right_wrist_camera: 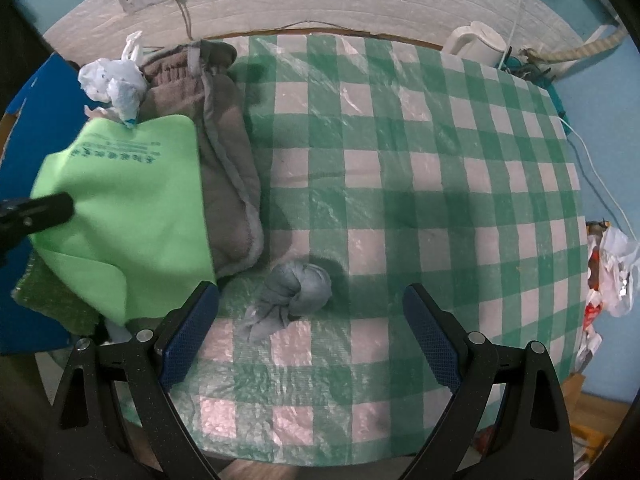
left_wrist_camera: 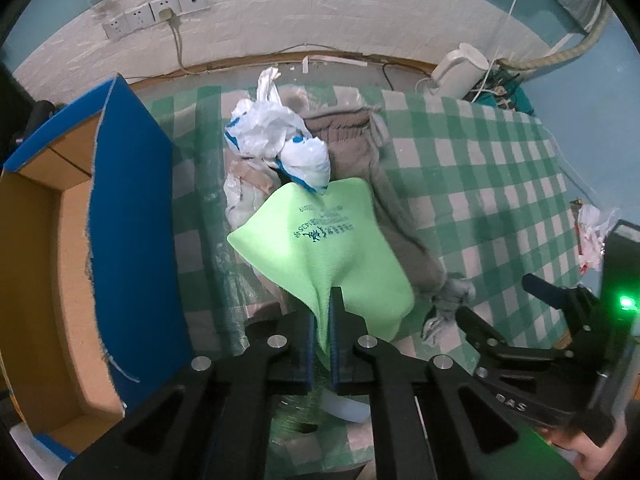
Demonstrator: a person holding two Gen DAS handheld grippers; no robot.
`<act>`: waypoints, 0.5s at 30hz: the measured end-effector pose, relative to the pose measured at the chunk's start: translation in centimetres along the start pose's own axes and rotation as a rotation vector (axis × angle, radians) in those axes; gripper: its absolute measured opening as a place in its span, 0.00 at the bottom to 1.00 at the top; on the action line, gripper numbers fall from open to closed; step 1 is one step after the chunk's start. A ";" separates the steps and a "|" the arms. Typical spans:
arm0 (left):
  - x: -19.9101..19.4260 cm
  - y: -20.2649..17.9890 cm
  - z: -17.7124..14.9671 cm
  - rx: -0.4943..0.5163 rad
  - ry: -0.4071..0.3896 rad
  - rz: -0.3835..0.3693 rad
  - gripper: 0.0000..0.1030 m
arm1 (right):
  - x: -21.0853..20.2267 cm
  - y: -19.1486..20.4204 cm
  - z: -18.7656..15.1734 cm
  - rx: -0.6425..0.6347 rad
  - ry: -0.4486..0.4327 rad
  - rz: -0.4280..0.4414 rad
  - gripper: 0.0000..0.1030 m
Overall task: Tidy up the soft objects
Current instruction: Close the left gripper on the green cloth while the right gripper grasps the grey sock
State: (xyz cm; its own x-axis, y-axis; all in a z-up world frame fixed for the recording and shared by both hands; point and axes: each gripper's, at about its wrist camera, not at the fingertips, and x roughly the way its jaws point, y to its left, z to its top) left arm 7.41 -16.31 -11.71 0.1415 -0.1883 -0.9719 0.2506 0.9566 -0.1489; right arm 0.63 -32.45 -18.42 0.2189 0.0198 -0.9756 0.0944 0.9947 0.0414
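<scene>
The left tool [left_wrist_camera: 323, 332] has its pads pinched tight on one edge of the green cloth [left_wrist_camera: 320, 248], which fans out from the pinch over the heap of soft things at the left of the checked surface [left_wrist_camera: 480, 168]; the right tool [right_wrist_camera: 310, 320] stands wide apart with nothing between its pads, poised above the knotted grey sock [right_wrist_camera: 296, 292] that lies alone on the surface just beside the brown garment [right_wrist_camera: 224, 152]. A crumpled white plastic bag [left_wrist_camera: 276, 136] rests on the far end of the cloth, touching it, and the open cardboard box [left_wrist_camera: 52, 240] with its blue flap stands close on the left, likely the place for these things. To do this lift well, I would raise the cloth slowly and straight up so the bag slides off rather than being dragged along, keep the pinch firm since only a narrow strip of fabric is caught, and clear the box's blue wall before swinging over it. The sock looks easy for the other tool: come down centred on the knot
</scene>
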 end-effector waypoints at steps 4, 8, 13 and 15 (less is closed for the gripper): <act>-0.8 0.1 0.0 -0.012 -0.016 -0.018 0.05 | 0.6 -0.3 -0.1 0.012 0.012 0.000 0.91; -1.8 0.5 -0.1 -0.026 -0.028 -0.040 0.05 | 1.3 -0.6 0.1 0.032 0.021 0.017 0.91; -3.0 0.4 -0.2 -0.019 -0.043 -0.088 0.05 | 2.3 -0.6 0.6 0.043 0.042 0.016 0.91; -2.7 0.2 -0.1 -0.002 -0.039 -0.082 0.06 | 2.6 -0.3 0.7 0.039 0.044 0.014 0.91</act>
State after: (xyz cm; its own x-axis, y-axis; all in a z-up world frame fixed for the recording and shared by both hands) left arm 6.97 -15.54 -9.13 0.1575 -0.2747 -0.9485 0.2612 0.9379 -0.2283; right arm 1.85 -32.79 -20.78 0.1780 0.0387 -0.9833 0.1294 0.9896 0.0624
